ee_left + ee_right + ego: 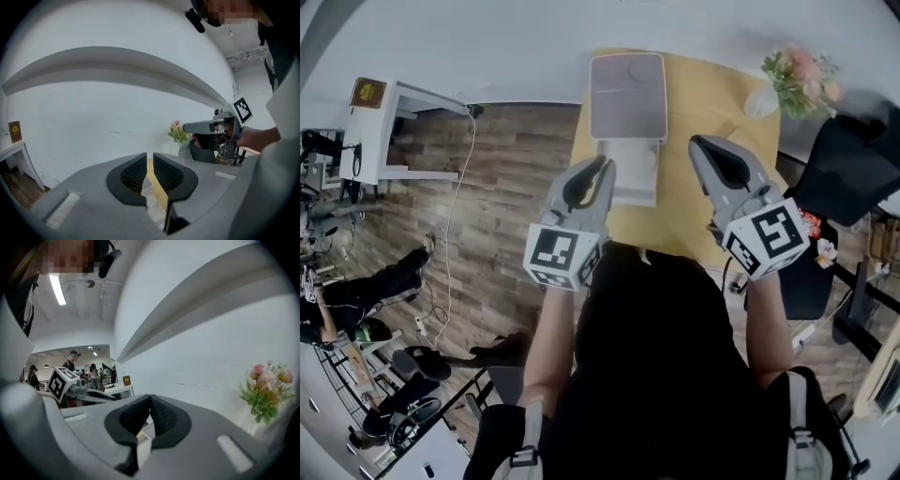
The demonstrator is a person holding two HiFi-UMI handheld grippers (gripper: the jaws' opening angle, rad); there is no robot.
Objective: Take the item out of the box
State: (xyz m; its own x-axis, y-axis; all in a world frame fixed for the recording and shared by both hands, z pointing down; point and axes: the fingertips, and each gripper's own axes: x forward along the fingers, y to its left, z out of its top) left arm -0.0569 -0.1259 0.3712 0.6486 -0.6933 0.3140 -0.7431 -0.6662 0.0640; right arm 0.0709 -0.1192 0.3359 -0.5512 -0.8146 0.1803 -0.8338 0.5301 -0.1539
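Hovering just beside the near left corner of the white box (649, 187), the left gripper (602, 169) has its jaws a slit apart with nothing between them. The right gripper (701, 145), pads pressed together and empty, hangs off the box's right side, a little farther out. The box lies lengthwise away from the person, its grey lid (627, 94) folded back at the far end (the contents cannot be made out). By this reading the left gripper is nearer, with the item ahead and slightly right of its tips.
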